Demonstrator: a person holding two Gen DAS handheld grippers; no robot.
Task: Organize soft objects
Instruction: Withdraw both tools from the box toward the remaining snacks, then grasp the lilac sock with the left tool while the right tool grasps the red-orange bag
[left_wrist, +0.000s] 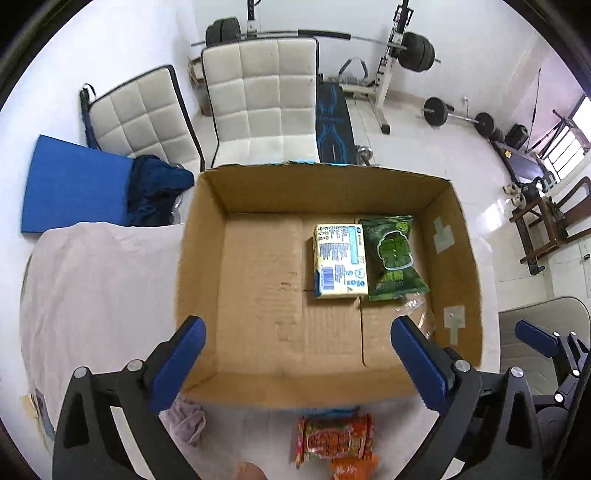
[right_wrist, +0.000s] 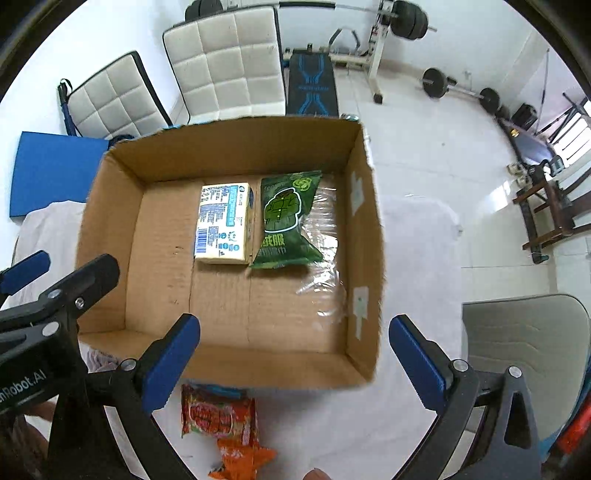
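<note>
Presumably to leave room, I see the pale-yellow tissue pack (right_wrist: 225, 224) and green snack bag (right_wrist: 287, 221) packed together right-of-centre in the brown cardboard box (right_wrist: 110, 236), both claws, left (left_wrist: 295, 365) and right (right_wrist: 295, 363), spread empty above the red-orange packet (right_wrist: 218, 413) at frame bottom.

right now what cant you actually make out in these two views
- Clear plastic bag in the cardboard box: the green snack pack lies over part of it, and the contents are unreadable in both views.
- Orange packet: cut off by the bottom edge in both views.
- Pinkish cloth: mostly hidden behind the left hand-held gripper and the box's near wall.
- Print on the cream tissue pack: too small to read.
</note>
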